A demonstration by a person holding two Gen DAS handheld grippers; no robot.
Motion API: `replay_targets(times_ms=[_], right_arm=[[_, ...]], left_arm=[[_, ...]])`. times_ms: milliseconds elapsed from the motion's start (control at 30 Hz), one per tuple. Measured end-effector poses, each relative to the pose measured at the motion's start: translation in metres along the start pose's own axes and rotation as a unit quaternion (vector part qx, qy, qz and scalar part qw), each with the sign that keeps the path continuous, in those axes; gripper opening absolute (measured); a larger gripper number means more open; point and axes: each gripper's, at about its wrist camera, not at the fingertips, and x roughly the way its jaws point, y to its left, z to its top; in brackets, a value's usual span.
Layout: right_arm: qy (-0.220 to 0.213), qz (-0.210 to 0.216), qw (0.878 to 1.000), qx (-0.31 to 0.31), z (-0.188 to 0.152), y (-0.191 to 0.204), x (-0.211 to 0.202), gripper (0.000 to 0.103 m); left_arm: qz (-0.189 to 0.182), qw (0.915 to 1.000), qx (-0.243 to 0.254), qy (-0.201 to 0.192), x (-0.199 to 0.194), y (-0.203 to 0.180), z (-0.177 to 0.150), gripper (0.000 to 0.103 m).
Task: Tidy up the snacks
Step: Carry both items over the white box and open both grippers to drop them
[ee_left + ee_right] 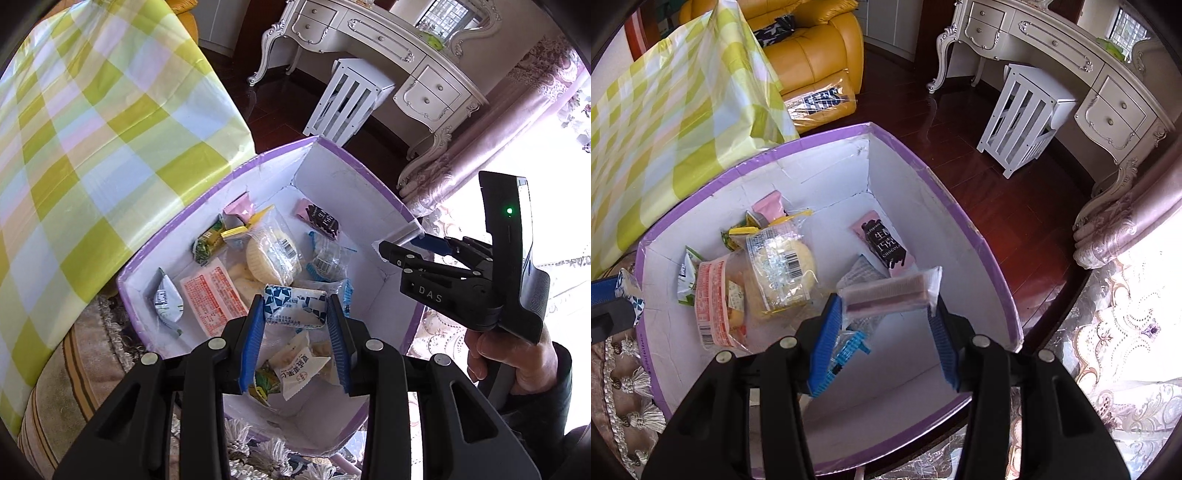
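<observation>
A purple-rimmed white box (354, 192) (945, 206) holds several wrapped snacks: a round cake packet (271, 254) (783, 269), a red-printed packet (212, 297) (714, 299) and a pink-and-black chocolate bar (319, 218) (882, 243). My left gripper (295, 306) is shut on a blue-and-white candy packet (295, 304) and holds it over the box. My right gripper (888, 295) is shut on a pink wafer bar in clear wrap (886, 293), also over the box. The right gripper also shows in the left wrist view (413, 245) at the box's right rim.
A table with a yellow-green checked cloth (85, 147) (672, 110) stands to the left of the box. A white stool (349, 99) (1023, 122) and a white dressing table (388, 48) stand behind on the dark wood floor. A yellow armchair (812, 55) is at the back left.
</observation>
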Motion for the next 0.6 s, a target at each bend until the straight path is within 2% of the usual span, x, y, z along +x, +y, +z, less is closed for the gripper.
replay_targets(times_ms=[33, 100, 167, 467, 600], right_arm=[[0.000, -0.005, 1.000, 0.003, -0.001, -0.002, 0.001, 0.050], [-0.001, -0.014, 1.000, 0.008, -0.001, -0.004, 0.001, 0.057], [-0.001, -0.016, 1.000, 0.012, 0.000, -0.005, 0.002, 0.058], [-0.010, -0.015, 1.000, 0.009, 0.003, 0.002, -0.003, 0.073], [-0.014, -0.012, 1.000, 0.004, 0.006, 0.010, -0.007, 0.075]], left_arm=[[-0.005, 1.0000, 0.001, 0.003, 0.002, -0.002, 0.000, 0.036], [-0.008, 1.0000, 0.000, 0.002, 0.003, -0.003, 0.000, 0.049], [-0.010, 0.9999, -0.002, -0.002, 0.002, -0.003, 0.000, 0.053], [-0.013, 0.9996, -0.016, -0.019, -0.007, 0.004, 0.000, 0.059], [-0.007, 0.9993, -0.021, -0.031, -0.014, 0.010, 0.001, 0.060]])
